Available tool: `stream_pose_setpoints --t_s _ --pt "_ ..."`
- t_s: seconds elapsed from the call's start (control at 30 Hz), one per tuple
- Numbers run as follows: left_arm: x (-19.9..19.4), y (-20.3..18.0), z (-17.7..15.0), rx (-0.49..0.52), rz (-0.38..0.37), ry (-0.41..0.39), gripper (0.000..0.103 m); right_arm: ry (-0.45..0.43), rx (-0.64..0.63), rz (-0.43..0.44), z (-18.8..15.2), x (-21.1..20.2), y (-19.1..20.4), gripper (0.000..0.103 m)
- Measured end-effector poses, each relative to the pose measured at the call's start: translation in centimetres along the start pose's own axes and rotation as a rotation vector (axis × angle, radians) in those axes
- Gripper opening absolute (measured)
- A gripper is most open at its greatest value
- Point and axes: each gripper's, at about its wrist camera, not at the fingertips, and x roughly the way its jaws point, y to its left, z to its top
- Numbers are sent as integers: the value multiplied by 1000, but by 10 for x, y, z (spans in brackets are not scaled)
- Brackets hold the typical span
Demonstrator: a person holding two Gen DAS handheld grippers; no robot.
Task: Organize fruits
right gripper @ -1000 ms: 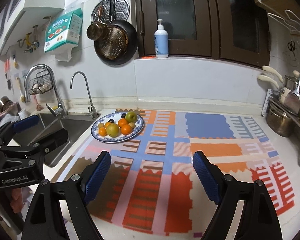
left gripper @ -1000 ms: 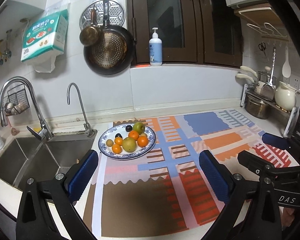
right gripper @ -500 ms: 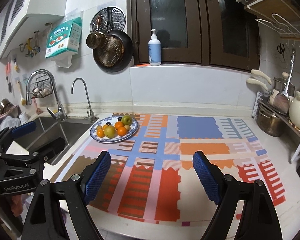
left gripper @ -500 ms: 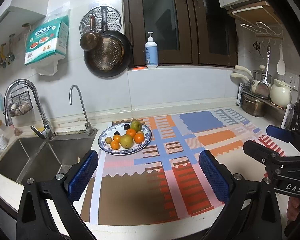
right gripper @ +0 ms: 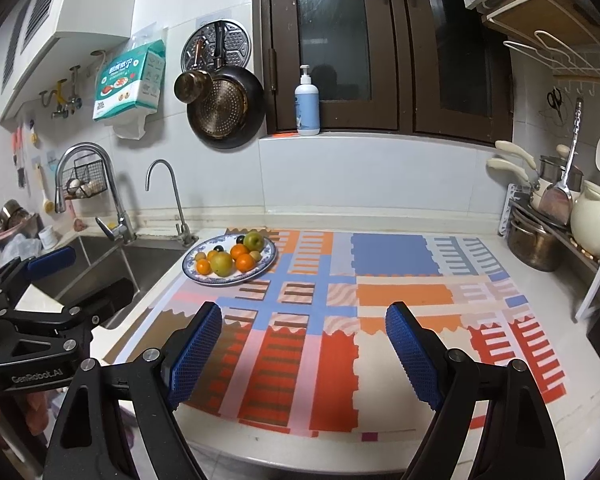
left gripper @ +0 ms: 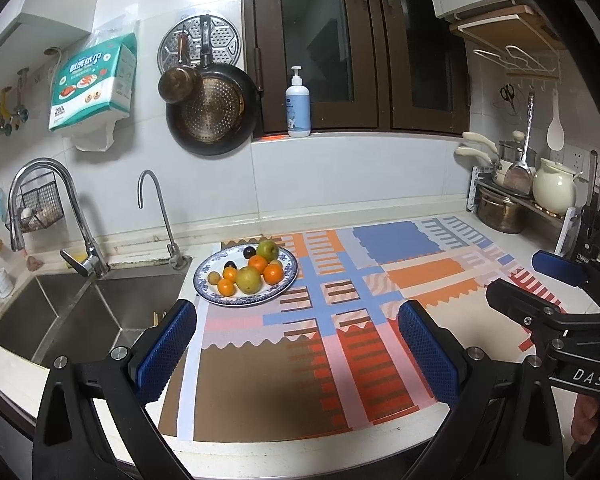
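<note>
the patterned mat (left gripper: 340, 320) is lying flat over the counter, covering it in blocks of orange, blue, brown and pink stripes, and it is serving as the landmark here. the steel sink (left gripper: 80, 320) is sitting just off the mat's left edge. the blue-rimmed plate (left gripper: 208, 296) is resting on the mat's far left corner, right beside the sink, and it is carrying the whole pile of fruit.

on that plate, a green apple (left gripper: 268, 249) is sitting at the back, a yellow-green pear-like fruit (left gripper: 248, 280) is lying toward the front, several oranges (left gripper: 273, 273) are glowing bright between them, two dark plums (left gripper: 249, 251) are tucked at the rear, and a small tan fruit (left gripper: 213, 278) is lying at the left rim.

the left gripper (left gripper: 296, 344) is hovering over the mat's near edge with its blue-padded fingers spread wide and nothing between them. the right gripper (right gripper: 304, 344) is hanging over the mat's near middle, likewise splayed apart and holding nothing.
</note>
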Motion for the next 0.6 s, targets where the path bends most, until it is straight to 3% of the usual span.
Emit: stream_pose_setpoints --t_s 0.6 --pt "1 -2 0 -5 -13 7 103 4 13 -16 -5 -6 -2 85"
